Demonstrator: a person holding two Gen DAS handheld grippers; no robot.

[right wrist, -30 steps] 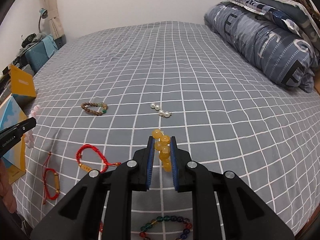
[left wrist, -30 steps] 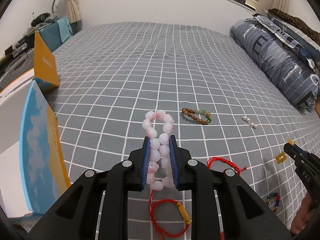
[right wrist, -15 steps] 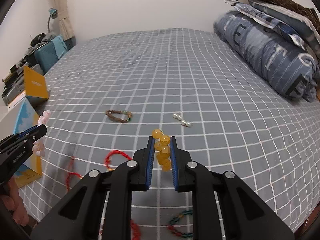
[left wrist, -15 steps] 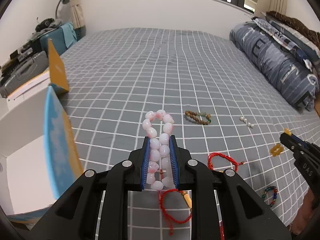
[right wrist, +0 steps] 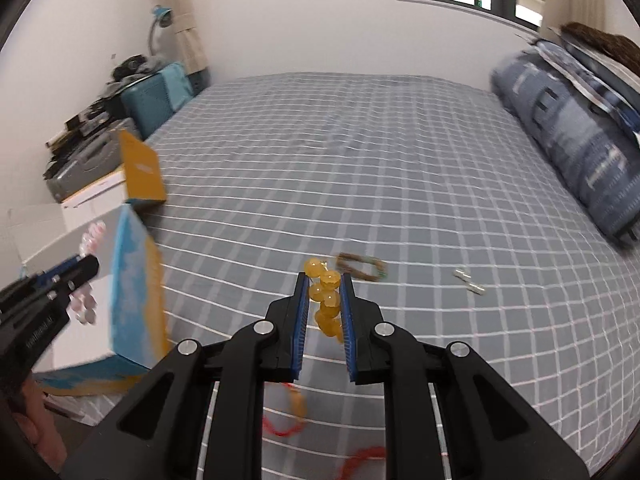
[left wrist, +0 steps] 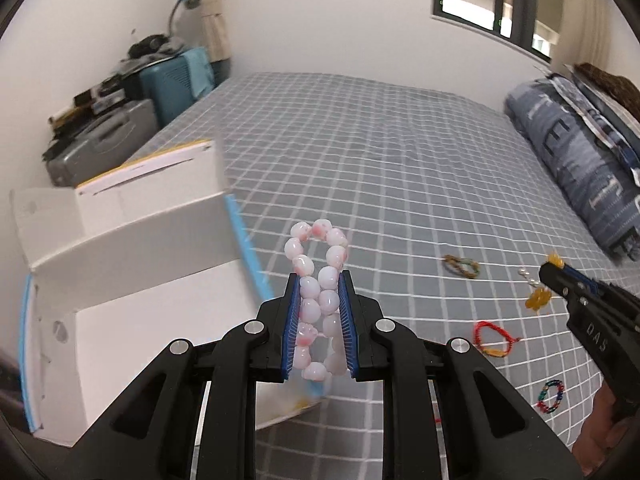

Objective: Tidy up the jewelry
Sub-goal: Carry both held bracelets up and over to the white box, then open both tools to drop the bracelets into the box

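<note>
A: What does the left hand-held gripper (left wrist: 319, 280) have hold of?

B: Its blue pads are closed on a pink bead bracelet (left wrist: 318, 300), which is doubled up between them; the loop's far end sticks out past the fingertips. It hangs in the air next to the open white box (left wrist: 132, 280), whose blue-edged wall is just left of the gripper.

A: And the right hand-held gripper (right wrist: 324, 280)?

B: It is pinched nearly closed on a strand of yellow beads (right wrist: 326, 302), with two beads poking out beyond the tips. In the left wrist view the same gripper comes in from the right edge, the yellow beads dangling under its tip.

A: What lies on the bed (left wrist: 380, 152)?

B: Nearest, on the grey checked sheet, a multicoloured bead bracelet (left wrist: 551, 396). A little further, a red cord bracelet (left wrist: 494, 338). Beyond that, a brown bead bracelet (left wrist: 461, 267) and, to its right, a short string of white pearls (left wrist: 527, 276). They lie apart from one another. In the right wrist view more red cord is visible under the gripper, blurred.

A: And further back?

B: Folded blue bedding (left wrist: 580, 168) along the right edge of the bed, a teal case (left wrist: 176, 80) and a grey case (left wrist: 104, 136) at the left, then the wall with a window (left wrist: 496, 4).
</note>
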